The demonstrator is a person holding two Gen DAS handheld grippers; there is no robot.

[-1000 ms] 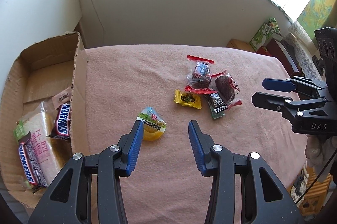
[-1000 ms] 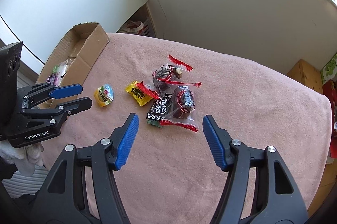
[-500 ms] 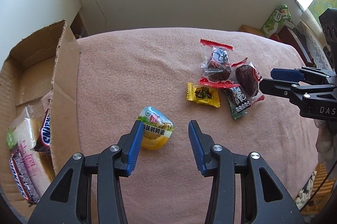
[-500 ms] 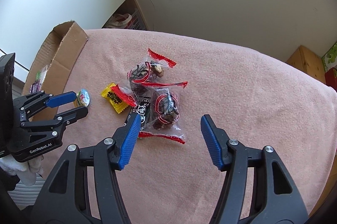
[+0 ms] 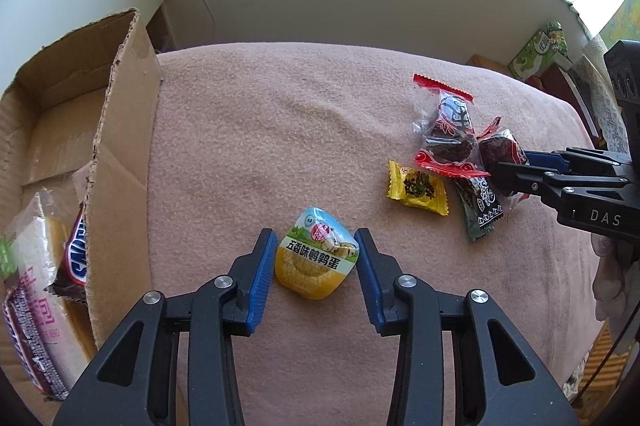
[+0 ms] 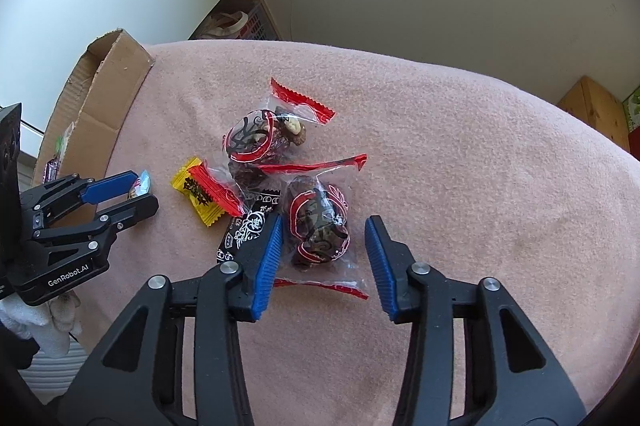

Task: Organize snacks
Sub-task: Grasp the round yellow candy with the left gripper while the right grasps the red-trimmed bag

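Observation:
My left gripper (image 5: 316,266) is open with its fingers on either side of a yellow egg snack cup (image 5: 318,262) on the pink cloth. My right gripper (image 6: 324,250) is open around a clear red-trimmed date packet (image 6: 320,226). A second date packet (image 6: 260,138), a yellow candy (image 6: 198,196) and a black sachet (image 6: 246,230) lie beside it. The same pile shows in the left wrist view: the date packet (image 5: 448,130), the yellow candy (image 5: 418,188) and the dark sachet (image 5: 480,206).
An open cardboard box (image 5: 116,154) stands at the cloth's left edge, holding Snickers bars (image 5: 78,258) and a bread pack (image 5: 32,290). The pink cloth (image 6: 460,154) covers the table. A wooden crate (image 6: 596,110) and a green carton (image 5: 540,46) sit beyond the right edge.
Both grippers moved forward and down. The left now straddles the egg snack cup; the right now straddles the near date packet. Neither has closed.

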